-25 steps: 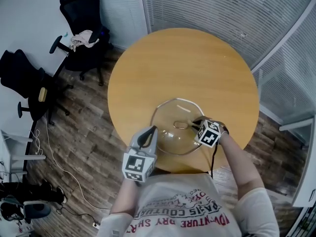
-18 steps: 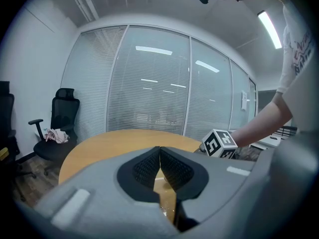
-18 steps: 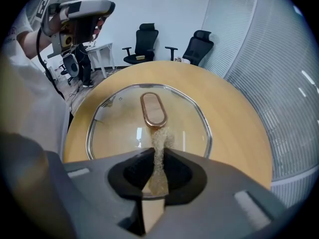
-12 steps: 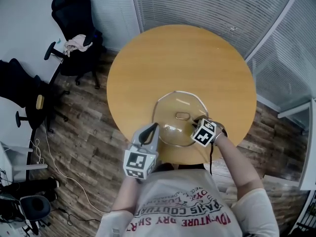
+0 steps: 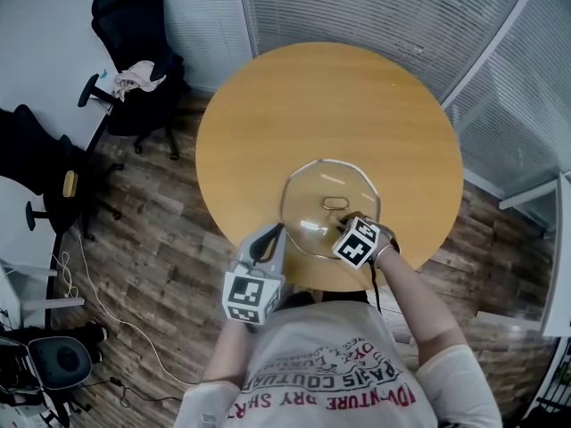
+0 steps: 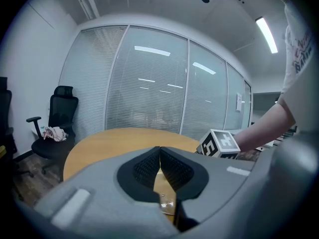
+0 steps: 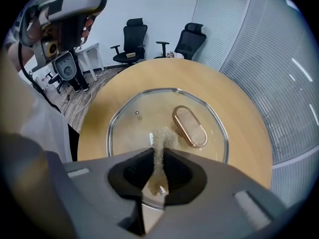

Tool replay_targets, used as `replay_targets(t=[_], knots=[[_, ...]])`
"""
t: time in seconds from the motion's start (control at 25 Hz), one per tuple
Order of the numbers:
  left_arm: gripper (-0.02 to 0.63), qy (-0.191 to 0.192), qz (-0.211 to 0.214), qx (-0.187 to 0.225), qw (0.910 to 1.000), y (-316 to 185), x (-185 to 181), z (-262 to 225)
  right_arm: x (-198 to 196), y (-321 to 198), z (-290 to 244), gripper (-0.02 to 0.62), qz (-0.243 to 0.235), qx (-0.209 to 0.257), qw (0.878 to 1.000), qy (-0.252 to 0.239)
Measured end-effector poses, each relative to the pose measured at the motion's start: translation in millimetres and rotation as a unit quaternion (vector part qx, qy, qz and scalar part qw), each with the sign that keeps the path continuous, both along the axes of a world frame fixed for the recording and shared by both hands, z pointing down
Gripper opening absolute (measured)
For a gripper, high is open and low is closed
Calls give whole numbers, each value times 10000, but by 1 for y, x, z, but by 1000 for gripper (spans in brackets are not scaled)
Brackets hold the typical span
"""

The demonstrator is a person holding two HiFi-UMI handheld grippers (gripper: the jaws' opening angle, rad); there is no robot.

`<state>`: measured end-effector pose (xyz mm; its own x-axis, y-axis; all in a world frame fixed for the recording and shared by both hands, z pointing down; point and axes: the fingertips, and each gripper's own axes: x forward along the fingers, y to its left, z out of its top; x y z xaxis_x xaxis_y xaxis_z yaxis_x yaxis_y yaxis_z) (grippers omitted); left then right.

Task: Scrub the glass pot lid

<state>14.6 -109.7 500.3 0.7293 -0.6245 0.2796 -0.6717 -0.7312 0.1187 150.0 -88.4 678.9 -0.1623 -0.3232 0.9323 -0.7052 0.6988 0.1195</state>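
Observation:
The glass pot lid (image 5: 312,194) lies flat on the round wooden table (image 5: 268,114), near its front edge, with an oval copper-coloured handle (image 5: 335,203) at its middle. In the right gripper view the lid (image 7: 132,126) and its handle (image 7: 189,126) fill the centre. My right gripper (image 5: 343,223) is shut on a thin tan scrub pad (image 7: 162,139), whose tip rests on the glass just near the handle. My left gripper (image 5: 271,233) is shut with nothing between its fingers and hangs at the lid's near left rim. In the left gripper view its jaws (image 6: 160,156) meet.
Two black office chairs (image 5: 138,25) stand on the wood floor to the left of the table, one with a cloth (image 5: 136,78) on its seat. Glass walls with blinds (image 5: 375,7) run behind and to the right. The far half of the table holds nothing.
My right gripper has slid with the pad over the glass, from the right of the handle to its near side. The left gripper has stayed in place.

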Motion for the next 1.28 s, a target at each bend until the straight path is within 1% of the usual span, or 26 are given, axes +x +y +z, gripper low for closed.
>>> replay_targets(t=[0.24, 0.4, 0.44, 0.52, 0.64, 0.76, 0.84, 0.92, 1.04, 1.16, 1.28], knots=[[8, -38, -93, -39, 9999, -2, -9, 5, -33, -1, 0, 55, -191, -5, 9997, -180], [9, -37, -126, -33, 9999, -5, -4, 2, -32, -1, -11, 55, -157, 59, 9981, -594], [9, -38, -119, -53, 9999, -6, -2, 2, -27, 1, -14, 55, -142, 49, 9976, -676], [9, -45, -78, -79, 9999, -7, 6, 1, -14, 4, -20, 55, -199, 57, 9976, -664], [9, -70, -53, -75, 9999, -9, 20, 0, 14, 10, -22, 55, -512, 63, 9980, -352], [9, -70, -157, -78, 9998, -14, 35, -2, 47, 16, -16, 55, -888, -6, 9960, 15], [9, -50, -248, -80, 9996, -19, 47, -4, 69, 11, -13, 55, -953, 3, 9954, 94], [9, -20, -294, -74, 9995, -23, 62, -7, 87, -3, -15, 55, -944, 85, 9955, 3], [9, -99, -360, -77, 9993, -26, 83, -9, 106, -32, -20, 55, -1041, 319, 9940, -134], [9, -154, -602, -122, 9980, -32, 94, -8, 114, -62, -18, 55, -1330, 489, 9898, -164], [9, -291, -921, -203, 9951, -37, 90, 0, 111, -91, -13, 55, -1652, 549, 9846, -190]])
